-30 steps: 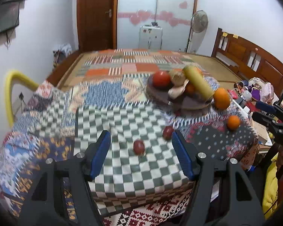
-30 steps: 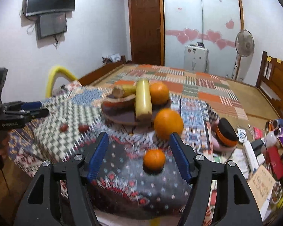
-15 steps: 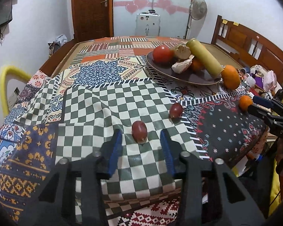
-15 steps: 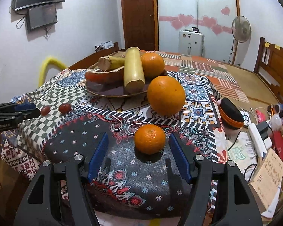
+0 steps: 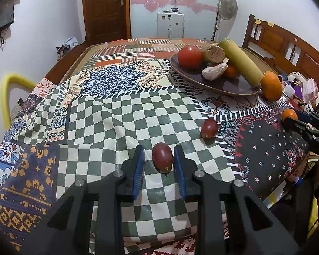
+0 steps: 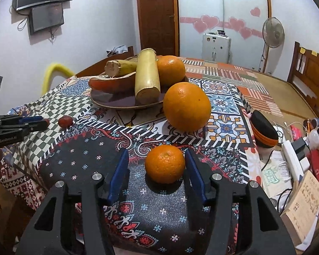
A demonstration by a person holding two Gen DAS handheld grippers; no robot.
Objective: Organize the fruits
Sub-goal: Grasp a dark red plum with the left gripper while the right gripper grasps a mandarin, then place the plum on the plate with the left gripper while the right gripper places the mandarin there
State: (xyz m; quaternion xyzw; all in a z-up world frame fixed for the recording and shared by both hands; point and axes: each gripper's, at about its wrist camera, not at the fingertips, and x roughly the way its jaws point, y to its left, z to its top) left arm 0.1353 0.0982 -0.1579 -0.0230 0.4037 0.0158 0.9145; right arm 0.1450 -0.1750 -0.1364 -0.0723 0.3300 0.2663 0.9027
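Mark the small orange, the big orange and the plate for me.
small orange (image 6: 165,164), right wrist view, middle of peel
big orange (image 6: 187,106), right wrist view, centre of front face
plate (image 6: 121,102), right wrist view, bare front inside

A small dark-red oval fruit (image 5: 162,157) lies on the patchwork cloth-covered table (image 5: 108,114); a second dark-red oval fruit (image 5: 209,128) lies behind it to the right (apart), before the brown shallow plate (image 5: 191,77) holding a yellow cut cane stalk (image 5: 240,61).
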